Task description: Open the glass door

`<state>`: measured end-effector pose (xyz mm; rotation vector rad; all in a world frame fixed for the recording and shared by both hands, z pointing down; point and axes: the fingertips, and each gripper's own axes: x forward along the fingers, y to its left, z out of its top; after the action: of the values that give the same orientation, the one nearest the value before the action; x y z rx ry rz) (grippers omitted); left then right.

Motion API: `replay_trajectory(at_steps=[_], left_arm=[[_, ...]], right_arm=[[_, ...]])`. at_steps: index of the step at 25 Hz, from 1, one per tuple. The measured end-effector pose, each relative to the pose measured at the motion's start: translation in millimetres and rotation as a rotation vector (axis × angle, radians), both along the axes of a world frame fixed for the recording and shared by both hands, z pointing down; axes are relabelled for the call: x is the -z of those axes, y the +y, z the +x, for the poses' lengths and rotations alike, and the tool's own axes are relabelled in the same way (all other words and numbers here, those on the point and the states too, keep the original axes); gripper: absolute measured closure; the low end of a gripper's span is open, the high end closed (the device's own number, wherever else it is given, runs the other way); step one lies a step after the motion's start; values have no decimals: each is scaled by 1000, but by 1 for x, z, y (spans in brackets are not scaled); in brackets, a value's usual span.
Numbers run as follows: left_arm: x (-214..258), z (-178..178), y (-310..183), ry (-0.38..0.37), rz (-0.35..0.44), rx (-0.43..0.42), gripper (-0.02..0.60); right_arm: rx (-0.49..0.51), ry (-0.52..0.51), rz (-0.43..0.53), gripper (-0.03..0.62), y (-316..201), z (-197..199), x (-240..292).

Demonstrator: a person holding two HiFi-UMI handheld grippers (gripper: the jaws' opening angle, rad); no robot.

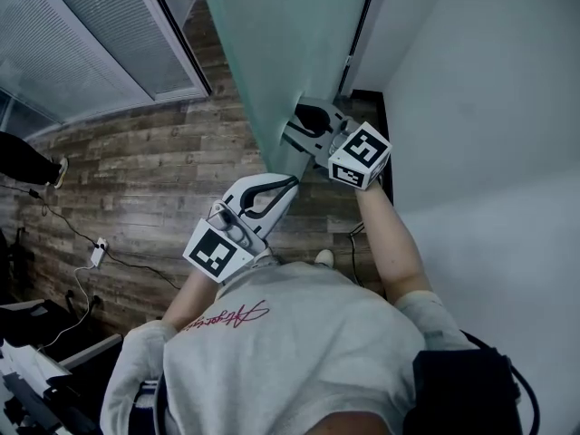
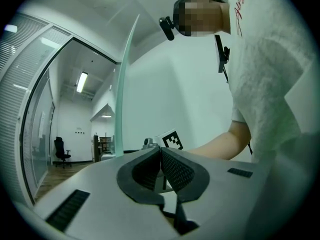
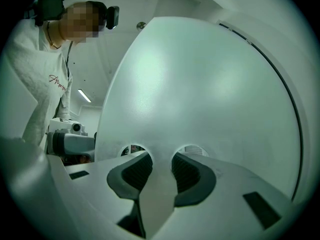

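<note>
Two grippers. Right gripper (image 1: 306, 125), centre of head view: jaws clamped on edge of frosted glass door (image 1: 290, 53), which fills upper centre. Left gripper (image 1: 276, 187), just lower left: jaws pressed together, empty.

Glass door (image 1: 281, 43) — frosted, green-tinted panel, upright, swung partly open — free edge toward person.

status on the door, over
Right gripper clamped on glass door edge. Left gripper shut, empty, near the door. Wall close on the right.
</note>
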<state>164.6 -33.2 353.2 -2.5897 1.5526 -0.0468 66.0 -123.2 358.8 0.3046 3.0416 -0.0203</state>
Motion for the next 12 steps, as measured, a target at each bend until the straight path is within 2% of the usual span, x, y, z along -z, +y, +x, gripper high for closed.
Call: replay_trajectory(at_steps=[7,11,12], left_arm=[[-2,41,-5,-32,-31,-68,563],[0,69,-9,-110,28,-134,564],[0,76,-10,-106,33,-147,563]], right_arm=[[19,-5,4,468,-4,34,8],[16,0,-1,468,-8,53,6],[15,0,-3,468,-9,58,5]])
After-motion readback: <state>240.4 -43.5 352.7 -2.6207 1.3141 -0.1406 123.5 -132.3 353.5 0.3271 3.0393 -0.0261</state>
